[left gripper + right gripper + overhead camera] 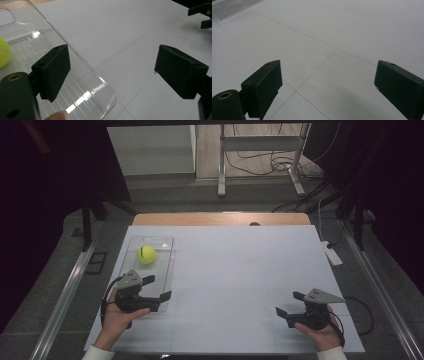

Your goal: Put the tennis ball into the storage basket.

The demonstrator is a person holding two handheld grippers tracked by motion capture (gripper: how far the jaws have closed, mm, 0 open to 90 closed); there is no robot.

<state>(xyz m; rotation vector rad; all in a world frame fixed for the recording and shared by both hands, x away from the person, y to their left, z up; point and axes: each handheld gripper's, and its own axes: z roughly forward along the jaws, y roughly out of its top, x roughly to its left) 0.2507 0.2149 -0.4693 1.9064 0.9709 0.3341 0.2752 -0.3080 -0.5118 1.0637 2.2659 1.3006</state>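
**Two open grippers, one tray, one ball**

On the white table (240, 270) there are two hand-held grippers, one clear plastic tray and one yellow-green tennis ball. The tray (165, 270) lies at the table's left side, its long axis running away from the person, and the single ball (146, 254) rests inside it, toward the far end.

The left gripper (159, 287) sits over the near end of the tray, held in the left hand (120, 317). Its two jaws stand apart with nothing between them; in the left gripper view one jaw hangs above the tray's ribbed floor and the other above bare table, with the tray's rounded near corner (110, 95) in the gap. The ball (3, 52) shows at the left edge of that view, well apart from the jaws.

The right gripper (289, 304) is at the table's near right, held in the right hand (322, 332), well apart from tray and ball. Its two jaws are also spread wide, with bare table surface (324, 50) between them
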